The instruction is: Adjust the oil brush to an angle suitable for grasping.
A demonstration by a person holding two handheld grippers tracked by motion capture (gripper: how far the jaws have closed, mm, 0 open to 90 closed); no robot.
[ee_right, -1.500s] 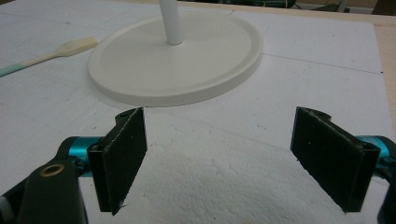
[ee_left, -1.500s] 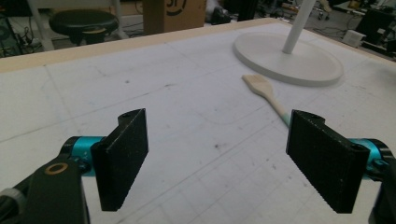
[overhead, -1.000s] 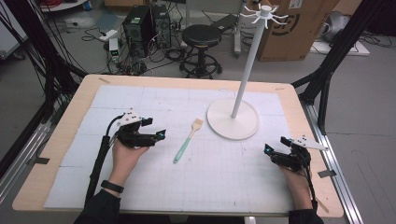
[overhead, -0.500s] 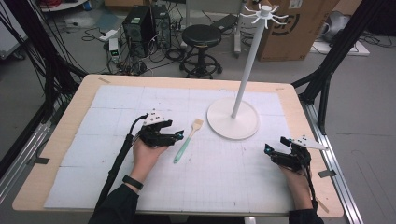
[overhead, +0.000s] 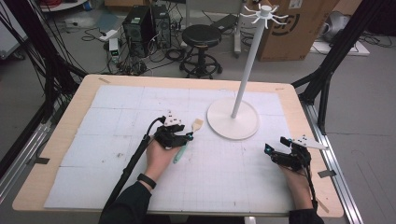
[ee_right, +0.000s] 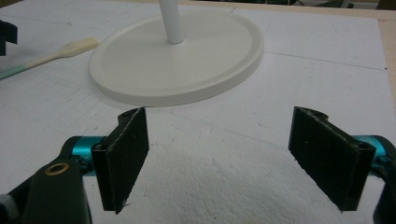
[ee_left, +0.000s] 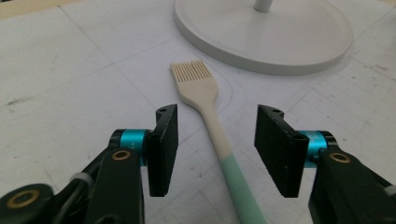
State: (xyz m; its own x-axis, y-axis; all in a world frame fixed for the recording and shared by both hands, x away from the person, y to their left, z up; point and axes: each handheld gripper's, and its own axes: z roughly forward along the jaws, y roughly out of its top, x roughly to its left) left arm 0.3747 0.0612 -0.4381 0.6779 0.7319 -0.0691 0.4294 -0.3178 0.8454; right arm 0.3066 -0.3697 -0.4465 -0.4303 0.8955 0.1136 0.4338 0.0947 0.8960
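Here the left claw [ee_left: 216, 149], closing, straddles the brush [ee_left: 212, 126] untouched near the stand base [ee_left: 280, 46].

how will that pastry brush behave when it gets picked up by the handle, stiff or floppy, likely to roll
The pastry brush looks slim, so probably light. Its flat bristle head should keep it from rolling far. The smooth, rounded handle between the left hand-held gripper's closing, not yet touching jaws may pivot and droop head-down in a loose grip. The bristles look soft, perhaps silicone; the handle looks stiff.

High view overhead; gripper views low, sharing stand base [ee_left: 264, 35]
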